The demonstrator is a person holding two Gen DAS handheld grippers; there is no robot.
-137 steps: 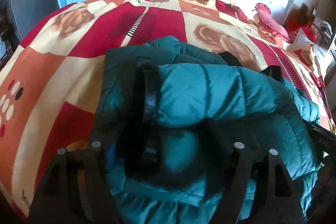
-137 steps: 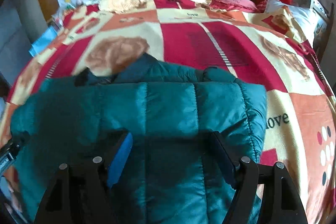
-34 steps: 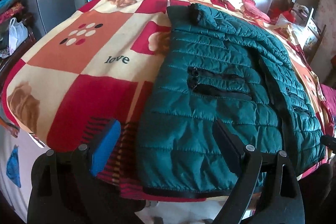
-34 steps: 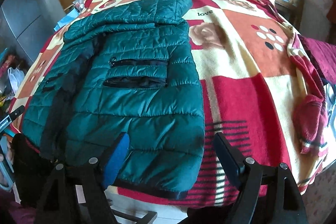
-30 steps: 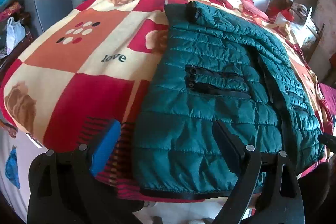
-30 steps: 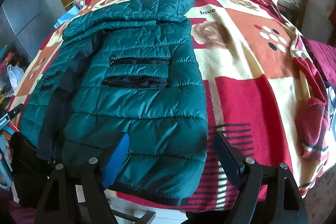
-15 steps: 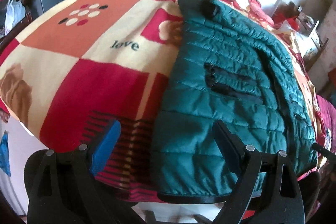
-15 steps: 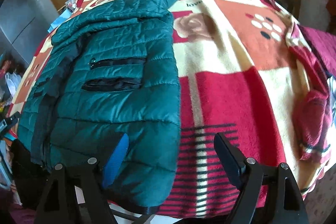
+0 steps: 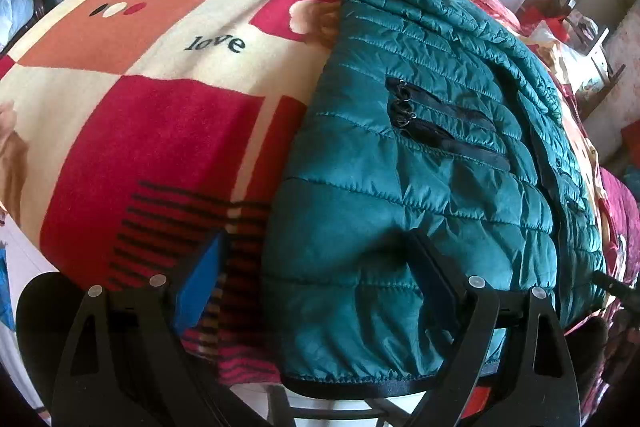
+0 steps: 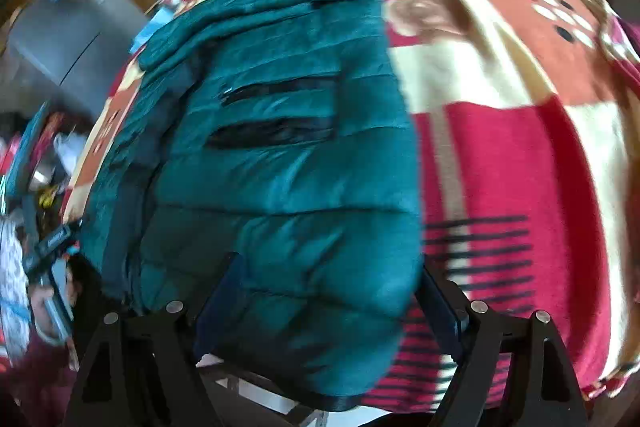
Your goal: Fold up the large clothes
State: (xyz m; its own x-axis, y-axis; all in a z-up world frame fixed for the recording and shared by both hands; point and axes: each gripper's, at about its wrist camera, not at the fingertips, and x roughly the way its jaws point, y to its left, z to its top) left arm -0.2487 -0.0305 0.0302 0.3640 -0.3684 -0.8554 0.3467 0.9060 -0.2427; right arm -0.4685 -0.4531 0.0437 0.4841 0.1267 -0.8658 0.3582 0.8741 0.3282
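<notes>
Lying spread ahead of both grippers, one teal puffer jacket [image 9: 420, 147] covers the patchwork blanket [image 9: 160, 107] — two black zipped pockets [image 9: 444, 131] showing on this panel. Left gripper [image 9: 316, 279] and right gripper [image 10: 328, 291] each hover with fingers spread wide over the jacket's hem — neither pinching anything.

A bed covered by a red, orange and cream checked blanket [image 9: 152, 131] printed with "love" carries a quilted teal puffer jacket [image 9: 420, 167] spread flat, its hem apparently overhanging the near edge.

We see a teal quilted puffer jacket [image 9: 420, 163] with black zips on a red, cream and orange checked fleece blanket [image 9: 152, 131].
</notes>
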